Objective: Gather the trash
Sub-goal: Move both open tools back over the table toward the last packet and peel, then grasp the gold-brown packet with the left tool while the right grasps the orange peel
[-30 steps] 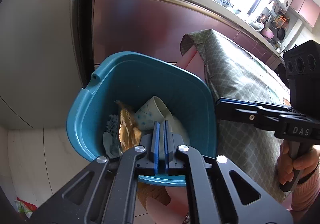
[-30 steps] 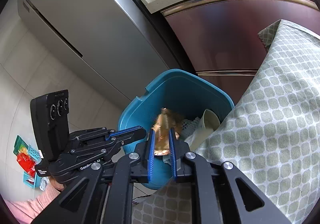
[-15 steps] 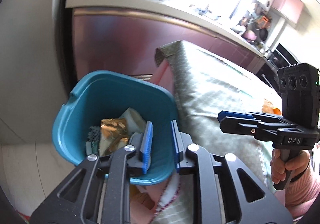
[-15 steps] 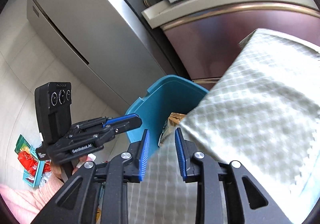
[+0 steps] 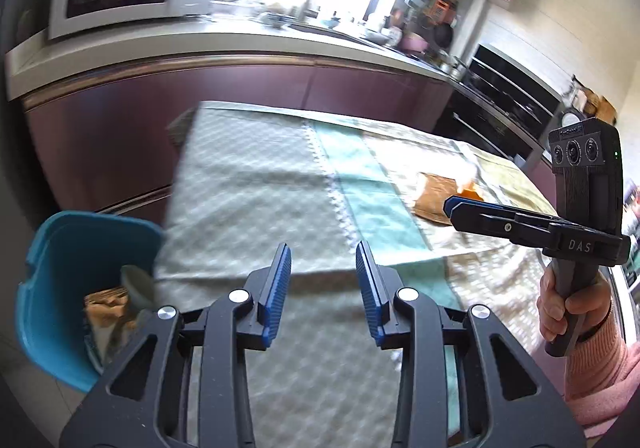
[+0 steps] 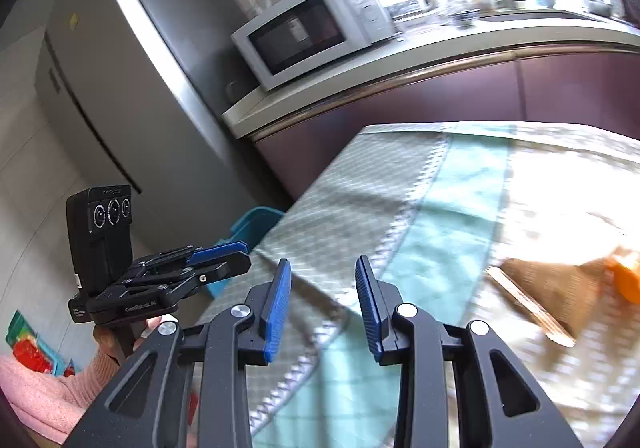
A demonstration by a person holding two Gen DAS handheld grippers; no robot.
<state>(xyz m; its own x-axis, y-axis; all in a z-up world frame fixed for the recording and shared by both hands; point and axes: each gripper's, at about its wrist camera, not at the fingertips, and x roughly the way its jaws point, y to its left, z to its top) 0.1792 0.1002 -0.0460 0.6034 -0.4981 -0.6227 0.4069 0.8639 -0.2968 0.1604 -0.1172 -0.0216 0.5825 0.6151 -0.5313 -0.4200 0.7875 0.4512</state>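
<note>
Grippers both stand above the cloth-covered table, each with nothing between its blue pads. Left gripper: jaws parted, having just been opening, empty. Right gripper: jaws likewise parted after just opening, empty; in the left view it is seen from the side, its jaw gap not readable there, held by a hand in a pink sleeve. Teal bin sits beside the table's left edge and holds a crumpled gold wrapper and a pale cup. Remaining on the tablecloth, well apart from the bin: a brown paper piece with an orange item touching it; both are blurred.
</note>
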